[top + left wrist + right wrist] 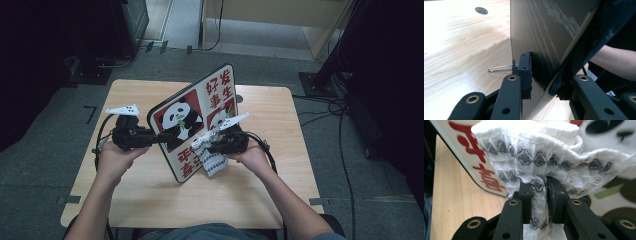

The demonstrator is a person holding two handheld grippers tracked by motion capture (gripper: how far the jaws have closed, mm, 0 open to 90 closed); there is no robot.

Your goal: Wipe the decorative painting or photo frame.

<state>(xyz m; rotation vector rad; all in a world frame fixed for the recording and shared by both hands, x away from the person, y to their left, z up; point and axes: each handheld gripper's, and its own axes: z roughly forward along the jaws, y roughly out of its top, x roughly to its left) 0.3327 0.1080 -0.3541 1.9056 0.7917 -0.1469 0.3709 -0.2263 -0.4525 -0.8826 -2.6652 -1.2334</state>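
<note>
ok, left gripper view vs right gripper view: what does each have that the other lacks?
Left gripper view alone: the left gripper clamped on the board's edge, the board's plain back, a wire clip, a hole in the table.
Right gripper view alone: the right gripper pinching a white cloth with grey diamonds, held against the board's printed face, red characters and panda art.
Both: the board and the wooden table.

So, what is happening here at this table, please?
A person at a wooden table works with two handheld grippers. The left gripper clamps the edge of a panda board and props it tilted on the table. The right gripper pinches a white patterned cloth against the board's printed face, apparently to wipe it.
</note>
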